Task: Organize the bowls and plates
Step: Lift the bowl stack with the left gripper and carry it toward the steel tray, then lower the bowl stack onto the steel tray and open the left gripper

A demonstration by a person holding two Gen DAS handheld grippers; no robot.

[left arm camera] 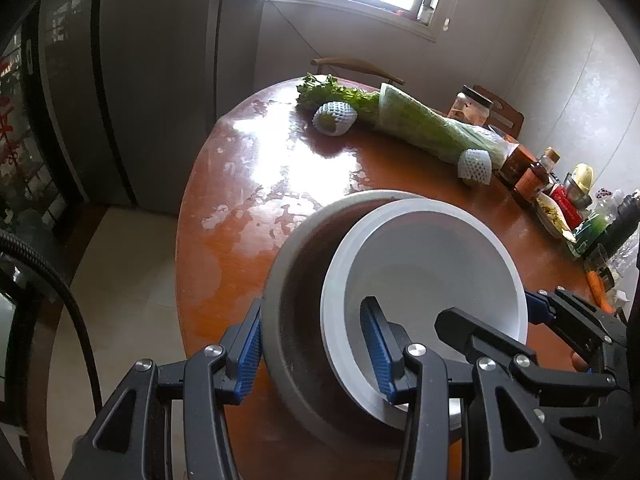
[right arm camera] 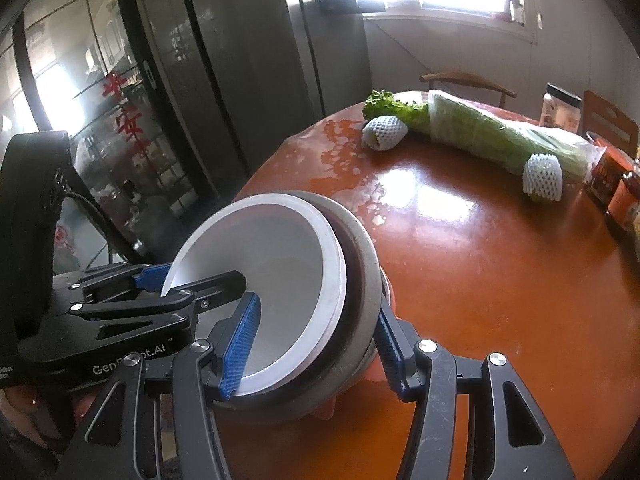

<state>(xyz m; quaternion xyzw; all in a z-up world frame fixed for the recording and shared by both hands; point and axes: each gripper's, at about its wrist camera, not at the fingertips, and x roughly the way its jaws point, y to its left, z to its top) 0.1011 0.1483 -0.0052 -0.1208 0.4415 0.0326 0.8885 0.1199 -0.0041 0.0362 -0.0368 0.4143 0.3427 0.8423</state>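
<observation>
A white bowl lies tilted inside a larger grey bowl on the round orange table. My left gripper straddles the near rims of both bowls, one finger outside the grey bowl, one inside the white bowl. My right gripper straddles the same stack from the other side, one finger inside the white bowl, one outside the grey bowl. Each gripper shows in the other's view. Whether the pads press the rims is unclear.
A wrapped cabbage with leafy greens and two foam-netted fruits lie at the table's far side. Jars, bottles and packets crowd the right edge. Chairs stand behind. A fridge stands left.
</observation>
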